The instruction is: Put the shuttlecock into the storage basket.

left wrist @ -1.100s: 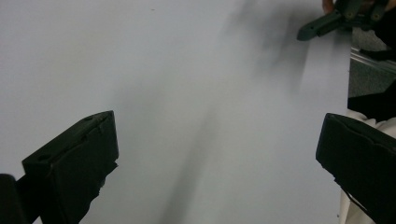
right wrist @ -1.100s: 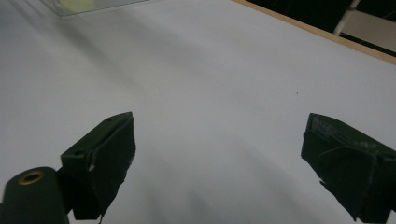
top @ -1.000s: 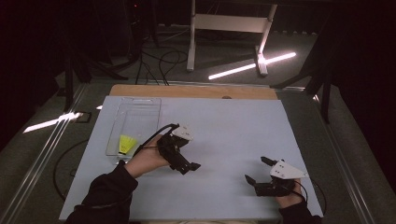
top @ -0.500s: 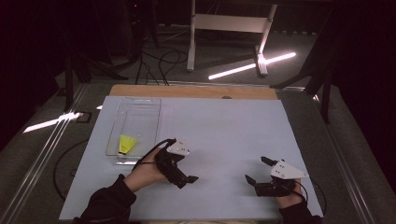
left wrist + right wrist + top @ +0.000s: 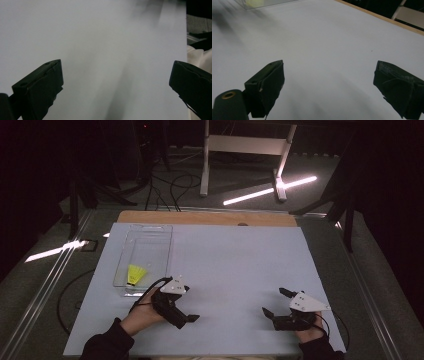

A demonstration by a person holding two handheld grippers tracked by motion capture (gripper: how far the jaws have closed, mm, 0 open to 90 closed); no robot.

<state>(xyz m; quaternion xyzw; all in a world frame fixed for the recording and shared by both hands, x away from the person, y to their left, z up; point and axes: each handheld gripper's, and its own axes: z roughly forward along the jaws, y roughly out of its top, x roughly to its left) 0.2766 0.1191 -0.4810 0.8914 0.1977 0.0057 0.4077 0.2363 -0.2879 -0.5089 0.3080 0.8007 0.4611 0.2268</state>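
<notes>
In the high view, a white table (image 5: pixel 225 265) carries a clear plastic tray (image 5: pixel 146 240) at its left side. A yellow shuttlecock (image 5: pixel 135 274) lies in the near end of this tray. The left gripper (image 5: pixel 187 319) is near the front edge, just right of the tray's near corner, and it holds nothing. The right gripper (image 5: pixel 274 304) rests near the right front corner, well apart from the tray, with its jaws spread.

In the left gripper view, the two black jaws stand wide apart over the bare white surface.

In the right gripper view, the jaws are also wide and empty; the tray with the blurred yellow shuttlecock (image 5: pixel 254 2) is at the far left.
</notes>
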